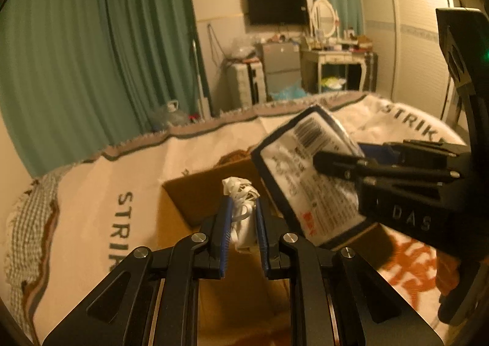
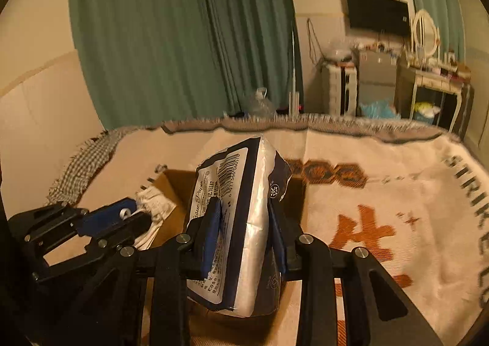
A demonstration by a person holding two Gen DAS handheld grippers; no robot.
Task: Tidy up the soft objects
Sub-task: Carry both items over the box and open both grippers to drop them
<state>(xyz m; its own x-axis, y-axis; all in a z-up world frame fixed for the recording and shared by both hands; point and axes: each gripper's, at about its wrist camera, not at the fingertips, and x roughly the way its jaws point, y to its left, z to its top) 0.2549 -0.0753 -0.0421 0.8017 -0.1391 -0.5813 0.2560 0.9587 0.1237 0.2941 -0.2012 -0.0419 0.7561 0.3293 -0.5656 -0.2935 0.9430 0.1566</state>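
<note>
The left gripper [image 1: 241,217] is being held level over the open cardboard box [image 1: 195,193], its jaws being pressed narrowly onto a crumpled white cloth [image 1: 241,193] that is bunching up above the blue pads [image 1: 224,233]. To its right, the right gripper [image 2: 244,233] is being held beside the left one above the same box, jaws being clamped on a tissue pack [image 2: 241,217]. The pack is being carried with its long axis pointing forward and upward, its white film, dark blue edging and barcode label being shown, over the patterned blanket [image 2: 382,193].
</note>
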